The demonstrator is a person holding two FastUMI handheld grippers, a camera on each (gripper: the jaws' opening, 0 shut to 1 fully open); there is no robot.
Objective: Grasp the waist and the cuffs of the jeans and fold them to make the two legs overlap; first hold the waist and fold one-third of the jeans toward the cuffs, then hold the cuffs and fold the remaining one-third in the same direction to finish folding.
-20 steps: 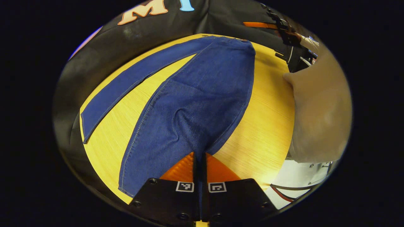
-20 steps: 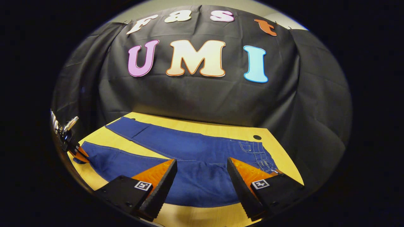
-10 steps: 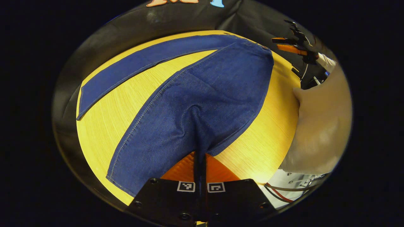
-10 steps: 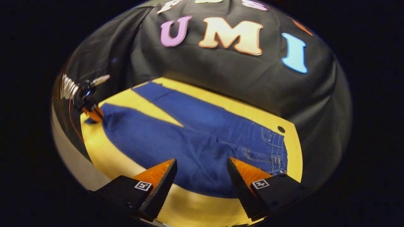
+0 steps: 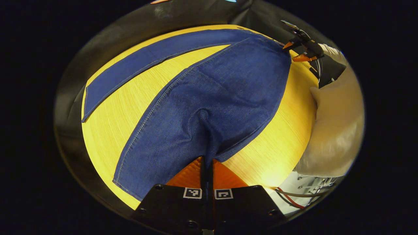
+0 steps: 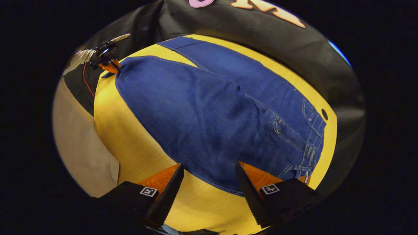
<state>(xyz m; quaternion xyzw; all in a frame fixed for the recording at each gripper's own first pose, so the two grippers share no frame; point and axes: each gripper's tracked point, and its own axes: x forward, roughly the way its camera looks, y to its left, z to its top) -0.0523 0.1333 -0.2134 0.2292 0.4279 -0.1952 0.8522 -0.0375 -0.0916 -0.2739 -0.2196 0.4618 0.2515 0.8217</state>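
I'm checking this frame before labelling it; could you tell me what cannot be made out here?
- Left gripper view: the cuff hem pinched by the left gripper is hidden between its fingers.
- Right gripper view: the waistband corner is hidden behind one finger of the right gripper.
- Right gripper view: the far cuff is too small for detail.

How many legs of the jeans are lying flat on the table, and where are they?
1. The far leg lies flat along the table's back edge. The near leg is pinched at its cuff by the left hand-held gripper, puckering the cloth there.
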